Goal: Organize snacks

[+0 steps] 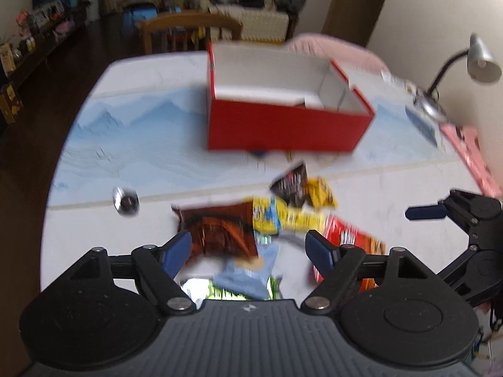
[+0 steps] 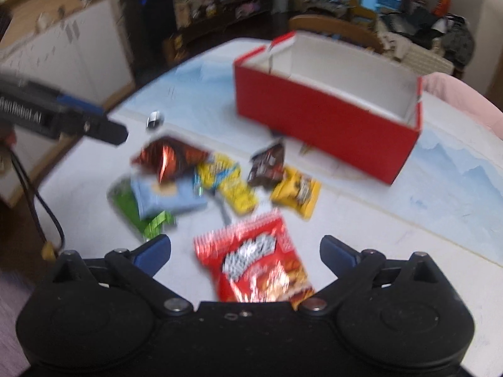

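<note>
Nearest, low in the right wrist view: right gripper (image 2: 245,251) spread wide, nothing clasped, red snack bag (image 2: 251,264) lying between its jaws. Low in the left wrist view: left gripper (image 1: 248,248) likewise unclenched above brown bag (image 1: 220,232) and light blue packet (image 1: 245,275). Mid-frame: scattered yellow packets (image 1: 289,216). Farther, upper centre: open red box (image 1: 283,125) on the table (image 1: 94,226).

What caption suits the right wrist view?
Open right gripper above a red snack bag, more snacks and a red box beyond.
</note>
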Demonstrator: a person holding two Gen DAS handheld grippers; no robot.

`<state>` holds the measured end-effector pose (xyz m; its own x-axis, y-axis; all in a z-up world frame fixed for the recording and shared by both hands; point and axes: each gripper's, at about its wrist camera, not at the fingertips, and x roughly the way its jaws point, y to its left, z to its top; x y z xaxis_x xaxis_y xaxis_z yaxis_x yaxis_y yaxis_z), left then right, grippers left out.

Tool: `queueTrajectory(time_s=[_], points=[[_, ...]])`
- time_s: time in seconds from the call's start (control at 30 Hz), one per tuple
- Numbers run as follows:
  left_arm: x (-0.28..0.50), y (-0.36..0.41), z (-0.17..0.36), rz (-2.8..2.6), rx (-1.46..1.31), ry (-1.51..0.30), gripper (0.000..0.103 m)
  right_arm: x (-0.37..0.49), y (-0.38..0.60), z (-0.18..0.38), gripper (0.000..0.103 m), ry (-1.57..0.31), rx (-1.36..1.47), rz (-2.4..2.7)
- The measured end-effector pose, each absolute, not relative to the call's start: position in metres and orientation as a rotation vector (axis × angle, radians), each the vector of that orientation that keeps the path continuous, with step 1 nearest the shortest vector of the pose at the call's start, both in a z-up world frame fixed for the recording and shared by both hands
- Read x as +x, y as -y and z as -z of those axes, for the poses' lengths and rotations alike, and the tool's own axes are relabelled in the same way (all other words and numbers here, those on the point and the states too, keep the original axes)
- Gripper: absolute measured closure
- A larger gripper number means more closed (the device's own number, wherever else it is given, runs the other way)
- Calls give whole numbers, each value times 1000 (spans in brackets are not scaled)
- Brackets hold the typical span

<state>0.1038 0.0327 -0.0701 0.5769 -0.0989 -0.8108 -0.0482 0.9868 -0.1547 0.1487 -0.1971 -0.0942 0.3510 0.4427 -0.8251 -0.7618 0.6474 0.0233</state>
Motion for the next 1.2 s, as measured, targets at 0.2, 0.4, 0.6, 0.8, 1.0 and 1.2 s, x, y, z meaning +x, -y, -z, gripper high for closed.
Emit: queueTrajectory(time_s=[0.2, 0.4, 0.6, 0.8, 1.0, 1.2], points=[[107, -23, 102, 104, -117, -1042, 24, 149, 197, 124, 1, -963, -485, -861], [116, -18, 119, 135, -82, -1102, 24, 169, 197, 140, 1, -992, -515, -891], [131, -13, 135, 152, -33, -1178, 24, 183, 194, 153, 1, -1027, -529, -937], [150, -8, 146, 156, -5, -1225, 24, 190, 189, 163, 1, -1046, -555, -952], [166, -15, 157, 130, -47, -1262, 24, 194, 186, 170, 2, -1060, -557, -941], [172, -14, 161, 136, -65, -1270, 36, 188, 185, 171, 9, -1050, -564, -939]])
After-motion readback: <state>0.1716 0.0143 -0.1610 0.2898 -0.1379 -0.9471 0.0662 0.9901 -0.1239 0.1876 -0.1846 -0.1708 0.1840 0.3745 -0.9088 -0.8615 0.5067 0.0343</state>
